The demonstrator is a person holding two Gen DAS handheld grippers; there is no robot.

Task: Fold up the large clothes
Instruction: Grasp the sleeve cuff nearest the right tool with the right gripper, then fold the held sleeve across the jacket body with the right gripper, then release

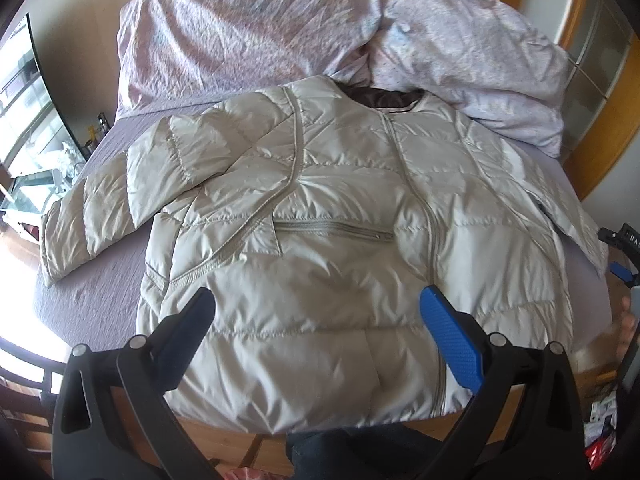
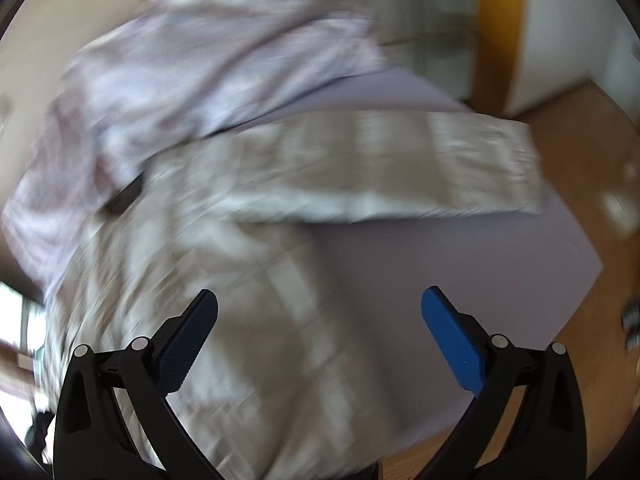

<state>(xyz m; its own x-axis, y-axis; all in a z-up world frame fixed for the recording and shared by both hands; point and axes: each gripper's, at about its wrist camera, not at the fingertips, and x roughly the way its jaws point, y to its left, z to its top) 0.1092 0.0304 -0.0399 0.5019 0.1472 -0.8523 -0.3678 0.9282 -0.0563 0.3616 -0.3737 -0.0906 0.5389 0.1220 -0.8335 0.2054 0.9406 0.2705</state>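
The jacket (image 1: 340, 208) is big, puffy and shiny, a pale grey-cream colour, with sewn lines that make soft squares. It lies flat on the bed (image 1: 100, 300) with its front up. A zip runs down the middle, and a small pocket zip sits across the chest. The inside of the neck is dark brown. One sleeve (image 1: 100, 208) is bent over near the shoulder and reaches out to the side on the purple sheet. In the right wrist view, which is very blurry, the other sleeve (image 2: 400, 168) sticks straight out across the sheet toward the edge of the bed. Behind the jacket is a bunched-up blanket (image 1: 280, 28), pale pink with tiny spots. The left gripper (image 1: 316, 312) hangs above the bottom part of the jacket, its fingers wide apart and holding nothing. The right gripper (image 2: 320, 312) is over the jacket's side, fingers wide apart too, holding nothing. Wooden floor (image 2: 592, 152) shows past the bed.
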